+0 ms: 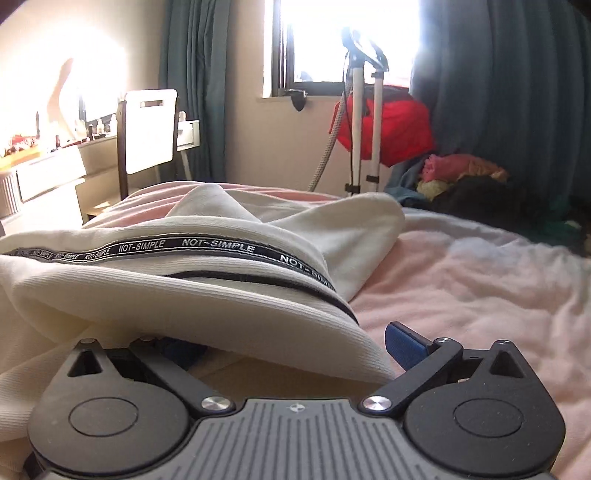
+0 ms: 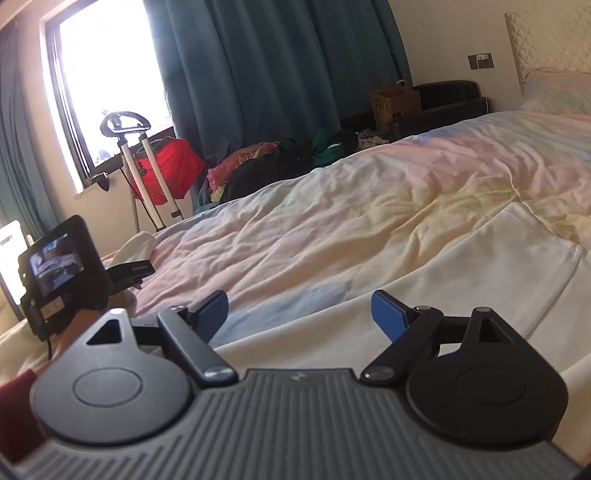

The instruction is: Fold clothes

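Observation:
A cream garment (image 1: 207, 295) with a black "NOT-SIMPLE" band lies bunched on the pink bed cover (image 1: 480, 295). My left gripper (image 1: 288, 343) is open, low on the bed. A fold of the garment drapes over its left finger and hides it; the right blue pad (image 1: 404, 341) is bare. In the right wrist view the same cream garment (image 2: 461, 280) lies spread flat on the bed (image 2: 369, 206). My right gripper (image 2: 299, 314) is open and empty just above its near edge. The left gripper's camera unit (image 2: 59, 266) shows at the far left.
A clothes pile (image 2: 280, 158) lies at the bed's far side below teal curtains (image 2: 258, 66). A garment steamer stand (image 1: 364, 122) and red bag (image 1: 391, 125) stand by the window. A white chair (image 1: 147, 133) and desk are at the left. A headboard (image 2: 550, 33) stands far right.

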The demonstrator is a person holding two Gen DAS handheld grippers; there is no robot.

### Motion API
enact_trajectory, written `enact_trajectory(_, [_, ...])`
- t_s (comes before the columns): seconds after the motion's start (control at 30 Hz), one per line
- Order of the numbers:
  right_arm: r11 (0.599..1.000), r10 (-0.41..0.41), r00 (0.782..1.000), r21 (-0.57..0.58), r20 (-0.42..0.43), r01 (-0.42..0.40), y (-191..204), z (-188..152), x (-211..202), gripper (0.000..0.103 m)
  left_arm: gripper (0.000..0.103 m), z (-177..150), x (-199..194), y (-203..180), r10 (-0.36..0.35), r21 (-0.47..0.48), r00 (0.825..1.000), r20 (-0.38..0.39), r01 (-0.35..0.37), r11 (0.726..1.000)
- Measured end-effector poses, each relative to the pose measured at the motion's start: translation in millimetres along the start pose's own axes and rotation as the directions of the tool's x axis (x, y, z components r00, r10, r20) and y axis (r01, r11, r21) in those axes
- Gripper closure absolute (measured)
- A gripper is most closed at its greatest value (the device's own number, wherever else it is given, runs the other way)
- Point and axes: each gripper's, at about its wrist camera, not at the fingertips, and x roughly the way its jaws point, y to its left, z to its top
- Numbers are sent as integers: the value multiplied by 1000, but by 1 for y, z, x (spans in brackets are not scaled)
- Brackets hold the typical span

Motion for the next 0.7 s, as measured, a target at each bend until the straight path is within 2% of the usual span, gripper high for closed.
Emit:
enact_trajectory(0.07, [1000, -7, 1000, -3, -16, 7, -2, -4, 12, 17, 7, 7, 7, -3, 3, 3, 1000, 0, -3, 1000])
enact_trajectory(0.13, [1000, -14, 999, 21, -39, 14, -6, -4, 20, 17, 17, 14, 8, 7, -23, -56, 999, 28, 24, 998])
enact_trajectory(0.2, [998, -22, 998, 52, -63, 25, -12, -1, 26, 17, 41, 20, 10, 23, -48, -103, 999, 25, 51, 993])
enact_trajectory(0.23, [998, -27, 998, 63, -64, 31, -15, -1, 27, 17, 48, 21, 11, 30, -80, -113, 996, 26, 82, 990])
enact_trajectory(0.27, [997, -36, 997, 69, -63, 40, -16, -1, 27, 17, 60, 23, 11, 38, -142, -124, 989, 37, 146, 981])
enact_trajectory(0.37, [996, -41, 996, 78, -75, 47, -18, -2, 27, 17, 85, 31, 3, 68, -292, -152, 954, 72, 299, 942])
enact_trajectory(0.4, [996, -40, 996, 75, -76, 45, -17, -2, 26, 17, 88, 36, -1, 80, -334, -167, 938, 88, 345, 924])
enact_trajectory(0.5, [997, -43, 997, 55, -63, 47, -14, -1, 19, 17, 89, 57, -29, 129, -410, -217, 884, 225, 455, 864])
enact_trajectory(0.53, [998, -44, 997, 52, -57, 47, -13, 0, 16, 17, 89, 63, -36, 147, -394, -238, 881, 263, 455, 858])
enact_trajectory(0.57, [998, -43, 998, 49, -51, 46, -12, 2, 14, 17, 89, 69, -43, 166, -370, -260, 880, 298, 448, 855])
enact_trajectory(0.6, [998, -44, 998, 45, -46, 46, -11, 2, 13, 17, 88, 73, -46, 183, -327, -277, 890, 317, 416, 866])
enact_trajectory(0.67, [999, -39, 998, 35, -43, 40, -8, 4, 10, 17, 86, 78, -40, 210, -201, -281, 936, 291, 284, 917])
enact_trajectory(0.7, [999, -36, 999, 30, -40, 38, -7, 4, 9, 17, 84, 79, -32, 222, -144, -285, 958, 249, 214, 934])
